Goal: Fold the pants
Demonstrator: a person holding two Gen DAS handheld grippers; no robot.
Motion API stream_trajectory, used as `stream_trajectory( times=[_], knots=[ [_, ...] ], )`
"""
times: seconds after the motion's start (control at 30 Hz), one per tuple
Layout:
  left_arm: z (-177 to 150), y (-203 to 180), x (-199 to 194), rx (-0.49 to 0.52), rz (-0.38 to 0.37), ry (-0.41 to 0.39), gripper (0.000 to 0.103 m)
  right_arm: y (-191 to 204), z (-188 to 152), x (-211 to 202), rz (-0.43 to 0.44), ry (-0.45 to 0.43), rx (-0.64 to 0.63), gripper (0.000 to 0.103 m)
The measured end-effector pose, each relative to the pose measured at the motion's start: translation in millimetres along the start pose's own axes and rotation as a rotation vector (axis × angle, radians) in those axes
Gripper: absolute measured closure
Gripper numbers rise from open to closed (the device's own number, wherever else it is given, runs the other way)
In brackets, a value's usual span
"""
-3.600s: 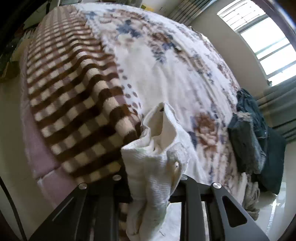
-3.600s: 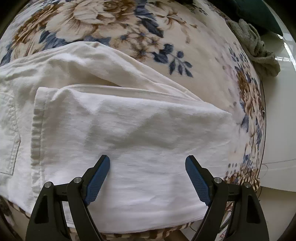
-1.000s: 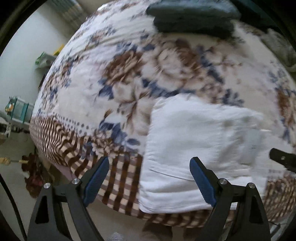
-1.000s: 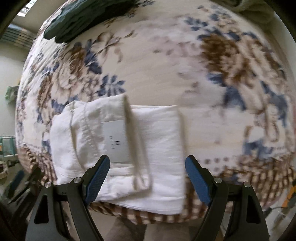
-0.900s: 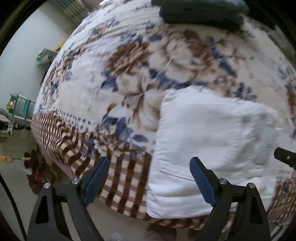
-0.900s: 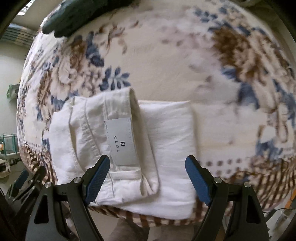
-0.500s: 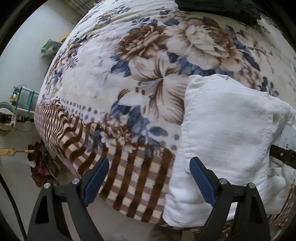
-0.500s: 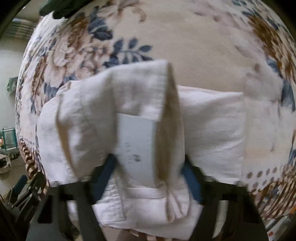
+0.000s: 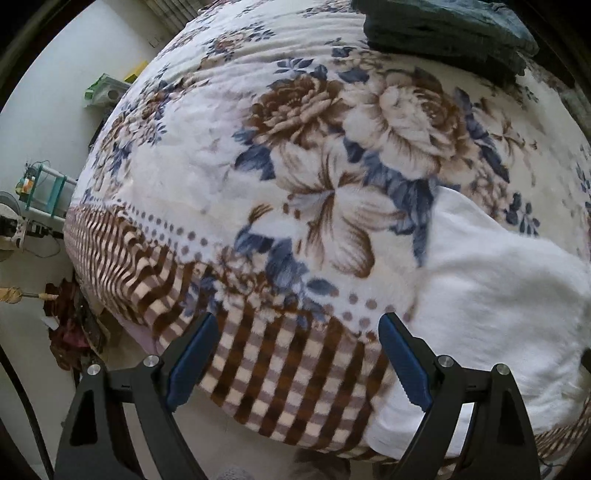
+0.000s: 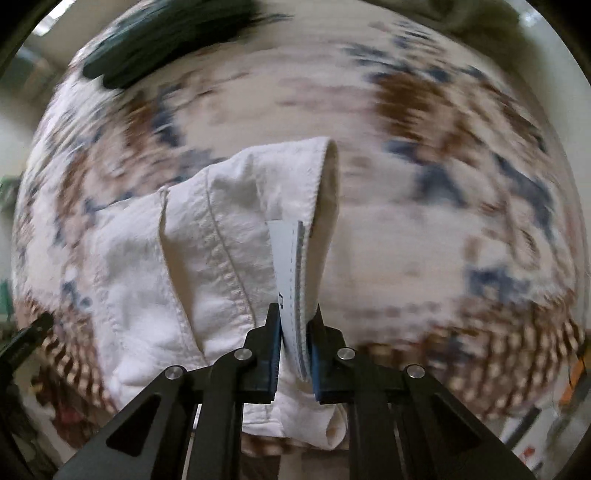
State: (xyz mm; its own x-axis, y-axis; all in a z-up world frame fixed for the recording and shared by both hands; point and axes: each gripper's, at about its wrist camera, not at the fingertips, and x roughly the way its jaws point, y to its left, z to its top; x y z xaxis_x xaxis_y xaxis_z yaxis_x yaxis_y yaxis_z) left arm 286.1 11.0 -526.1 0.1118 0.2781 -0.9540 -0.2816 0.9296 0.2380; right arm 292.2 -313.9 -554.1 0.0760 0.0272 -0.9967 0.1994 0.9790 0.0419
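I am looking down at the bed, its floral blanket ending in a brown checked border. White pants are lying folded near that edge, and dark folded clothes are sitting farther back.

A bed under a floral blanket with a checked border; pale wall, light floor, teal rack at left.

The tag on the white pants is edge-on; nothing legible.
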Motion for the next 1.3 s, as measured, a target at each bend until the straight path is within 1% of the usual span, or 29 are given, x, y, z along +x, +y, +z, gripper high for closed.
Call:
stream_trajectory(
  times=[0.07,0.1,0.13,0.17,0.23,0.27,0.33,0.43,0.47,0.5,0.57,0.6,0.63,0.67,0.7,0.73,0.77,0.8,0.83,0.9,0.97,1.07,1.1,1.13,1.17,1.2,1.23,1.27,1.3],
  knots=[
    [4,-6,5,-0.003,-0.027,0.011,0.014,-21,3,12,-0.031,0.034,0.042,0.088],
    [6,-9,8,-0.008,-0.041,0.018,0.014,-29,4,23,-0.020,0.082,0.068,0.087],
    [8,-14,12,-0.013,-0.065,0.023,0.014,-33,7,39,0.016,0.158,0.077,0.086],
    [10,-17,16,-0.016,-0.086,0.024,0.014,-39,10,46,0.040,0.187,0.100,0.086],
    [17,-28,27,-0.021,-0.138,0.045,0.014,-45,17,49,0.058,0.203,0.134,0.073],
    [20,-33,31,-0.025,-0.161,0.059,0.014,-47,21,47,0.039,0.199,0.128,0.069],
    [32,-42,39,-0.017,-0.184,0.065,0.014,-46,28,34,-0.058,0.142,0.072,0.043],
    [50,-57,48,0.001,-0.226,0.069,0.014,-37,34,18,-0.109,0.077,-0.002,0.042],
    [55,-61,50,0.002,-0.253,0.071,0.014,-36,36,17,-0.103,0.074,-0.008,0.042],
    [61,-66,54,-0.001,-0.277,0.082,0.014,-36,38,16,-0.087,0.074,-0.003,0.042],
    [70,-76,68,-0.012,-0.362,0.132,0.014,-38,41,21,-0.003,0.084,0.031,0.042],
    [74,-83,77,-0.015,-0.401,0.164,0.014,-39,43,26,0.020,0.092,0.049,0.042],
    [76,-86,83,-0.018,-0.436,0.179,0.017,-37,50,34,0.030,0.097,0.063,0.042],
    [78,-91,88,-0.016,-0.464,0.189,0.036,-37,53,40,0.027,0.106,0.062,0.042],
    [80,-97,91,0.002,-0.500,0.189,0.048,-35,58,48,0.017,0.123,0.051,0.042],
    [80,-102,91,0.023,-0.517,0.186,0.069,-33,60,50,0.009,0.127,0.043,0.042],
    [80,-107,89,0.046,-0.511,0.176,0.070,-27,64,55,-0.040,0.132,-0.002,0.042],
    [79,-115,85,0.094,-0.472,0.146,0.071,-19,65,58,-0.092,0.136,-0.062,0.042],
    [78,-118,83,0.123,-0.451,0.129,0.072,-12,65,60,-0.122,0.129,-0.099,0.042],
    [77,-120,87,0.146,-0.429,0.114,0.072,-2,66,63,-0.208,0.105,-0.174,0.042],
    [76,-118,98,0.131,-0.433,0.135,0.072,1,66,69,-0.214,0.119,-0.185,0.042],
    [81,-117,93,0.121,-0.429,0.147,0.070,-1,63,73,-0.183,0.155,-0.124,0.042],
    [85,-115,85,0.113,-0.445,0.147,0.070,-6,63,68,-0.156,0.162,-0.086,0.042],
    [89,-105,78,0.094,-0.468,0.148,0.068,-9,63,65,-0.130,0.162,-0.058,0.042],
    [88,-99,71,0.075,-0.489,0.147,0.067,-18,58,56,-0.065,0.164,-0.001,0.041],
    [87,-85,60,0.047,-0.560,0.149,0.066,-24,53,52,-0.035,0.172,0.034,0.040],
    [81,-75,53,0.025,-0.593,0.151,0.059,-33,42,46,0.007,0.189,0.093,0.040],
    [75,-66,48,0.007,-0.605,0.150,0.051,-39,31,43,0.047,0.206,0.133,0.040],
    [60,-52,42,-0.015,-0.627,0.148,0.048,-43,23,43,0.064,0.221,0.155,0.040]
  ],
)
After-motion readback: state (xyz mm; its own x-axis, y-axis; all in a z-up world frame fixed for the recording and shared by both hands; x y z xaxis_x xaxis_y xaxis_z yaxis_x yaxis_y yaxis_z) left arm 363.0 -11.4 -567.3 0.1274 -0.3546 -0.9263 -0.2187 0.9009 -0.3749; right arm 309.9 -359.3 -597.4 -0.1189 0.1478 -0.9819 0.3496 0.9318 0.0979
